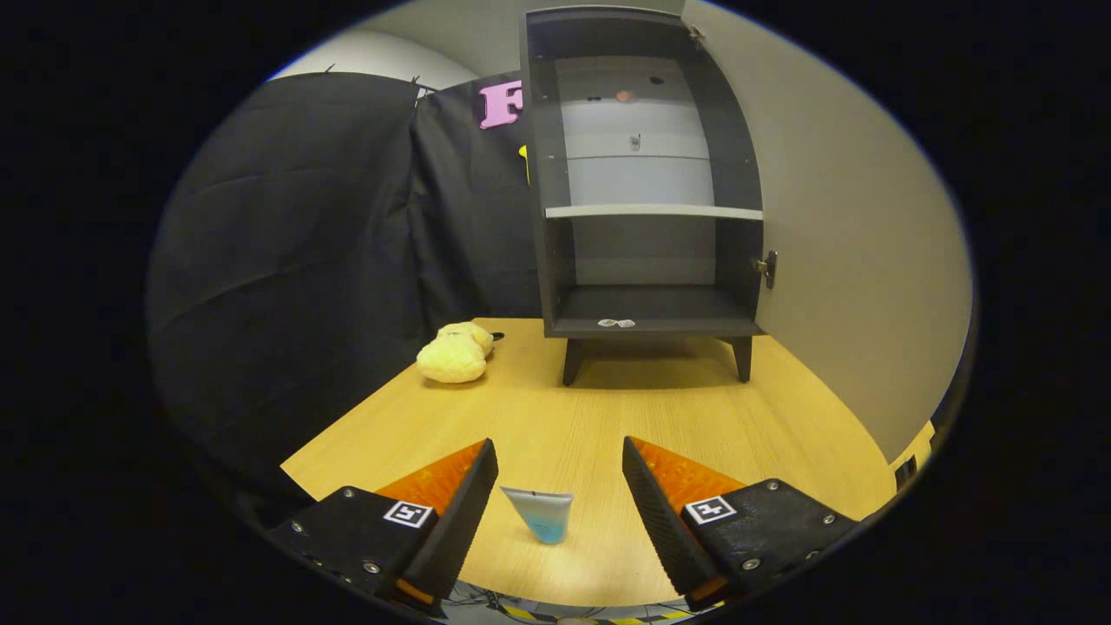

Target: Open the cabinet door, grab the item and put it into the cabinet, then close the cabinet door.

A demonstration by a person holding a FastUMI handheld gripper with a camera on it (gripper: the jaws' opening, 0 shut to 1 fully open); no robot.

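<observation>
Gripper view: dark grey two-shelf cabinet (647,187) stands with its door already open. Small blue-tinted translucent tube (540,512) lies on the table well before the cabinet, between the spread, empty gripper (560,473) fingers; grasping, placing, closing remain.

Dark grey cabinet (644,174), yellow plush toy (455,352), pale blue tube (541,512), wood-grain table (608,408).

The wooden surface (608,417) carried the dark cabinet (647,174) on its short legs at the far side, and I saw a yellow plush toy (454,354) lying to its left. A small blue tube (542,514) lay between my claw's (560,486) spread fingers.
</observation>
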